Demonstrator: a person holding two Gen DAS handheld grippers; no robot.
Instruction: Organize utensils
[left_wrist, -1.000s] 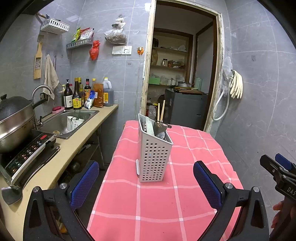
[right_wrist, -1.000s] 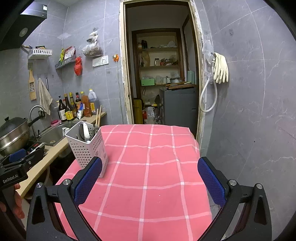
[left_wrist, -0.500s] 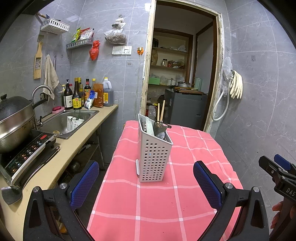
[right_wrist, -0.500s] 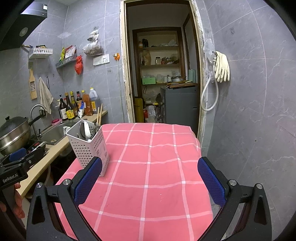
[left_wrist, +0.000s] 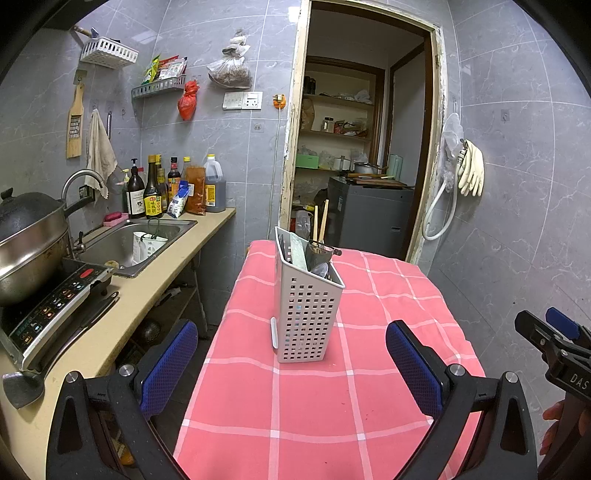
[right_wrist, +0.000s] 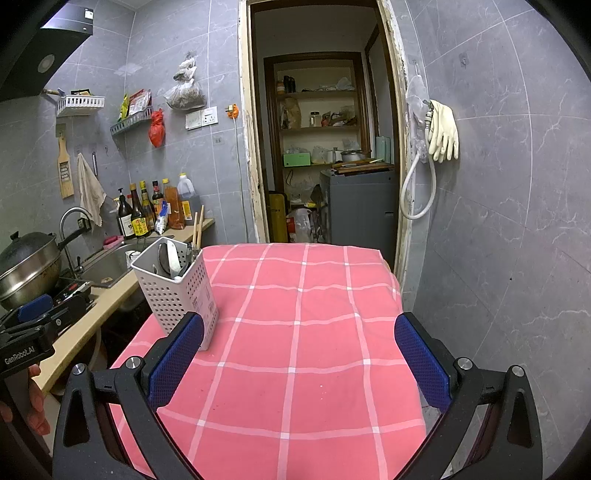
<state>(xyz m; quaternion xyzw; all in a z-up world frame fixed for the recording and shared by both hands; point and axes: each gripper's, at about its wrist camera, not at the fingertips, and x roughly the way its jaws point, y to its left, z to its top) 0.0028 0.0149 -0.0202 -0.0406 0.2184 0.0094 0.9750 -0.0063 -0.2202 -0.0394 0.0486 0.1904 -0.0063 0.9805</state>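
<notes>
1. Utensils (left_wrist: 317, 251) stand in a white perforated caddy (left_wrist: 308, 314) upright on the bench (left_wrist: 332, 406), near the middle of its pink checked cloth; two chopsticks (left_wrist: 320, 223) poke above the rim. The left gripper (left_wrist: 291, 365) hangs over the near edge, jaws wide and empty.
2. Seen from the right wrist, the caddy (right_wrist: 177, 291) sits by the bench's (right_wrist: 303, 369) left edge, partly behind the right gripper (right_wrist: 299, 365), whose jaws are wide and empty.

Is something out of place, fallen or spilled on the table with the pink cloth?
Nothing stands out. The white perforated plastic utensil holder stands upright on the pink checked tablecloth, with the wooden chopsticks and metal utensils inside it. No spill shows. Both the left gripper and the right gripper are open and empty.
</notes>
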